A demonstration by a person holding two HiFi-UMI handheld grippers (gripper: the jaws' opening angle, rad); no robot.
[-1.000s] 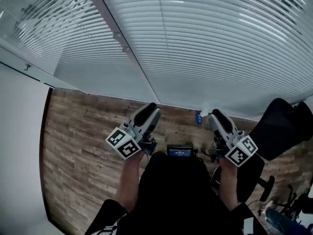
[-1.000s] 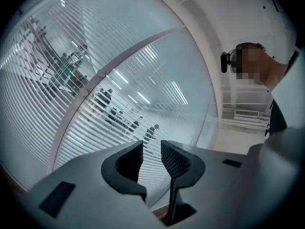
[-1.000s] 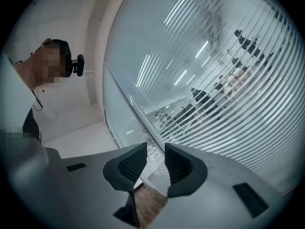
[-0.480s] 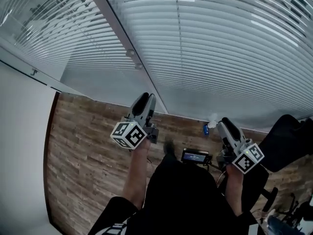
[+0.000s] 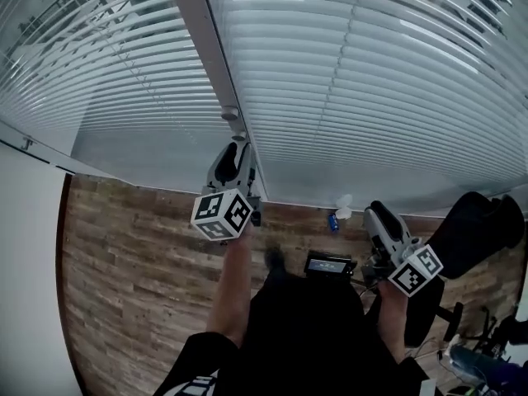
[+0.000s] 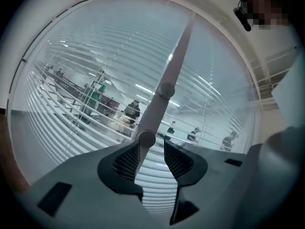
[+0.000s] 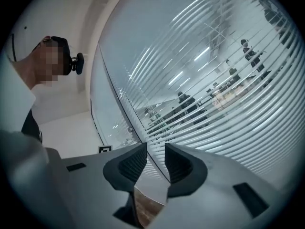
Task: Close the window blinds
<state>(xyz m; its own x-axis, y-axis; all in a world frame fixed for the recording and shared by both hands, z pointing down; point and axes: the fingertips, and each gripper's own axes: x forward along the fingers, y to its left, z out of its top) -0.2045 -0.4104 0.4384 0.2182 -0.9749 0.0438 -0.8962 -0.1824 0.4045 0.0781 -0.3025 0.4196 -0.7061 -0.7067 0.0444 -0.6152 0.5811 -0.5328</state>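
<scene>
Venetian blinds (image 5: 371, 81) (image 6: 86, 80) (image 7: 224, 75) cover glass wall ahead, both panes, slats partly open, people visible beyond. Grey mullion (image 5: 198, 40) (image 6: 176, 66) between panes carries two round knobs. Left gripper (image 5: 238, 145) (image 6: 151, 144) raised level at mullion, jaws spread, just been opening; lower knob (image 5: 240, 138) (image 6: 147, 138) sits at jaw tips, pads not pressing it. Right gripper (image 5: 373, 210) (image 7: 155, 149) low at person's right side, jaws apart, nothing between. Wood floor (image 5: 124, 254) below.
</scene>
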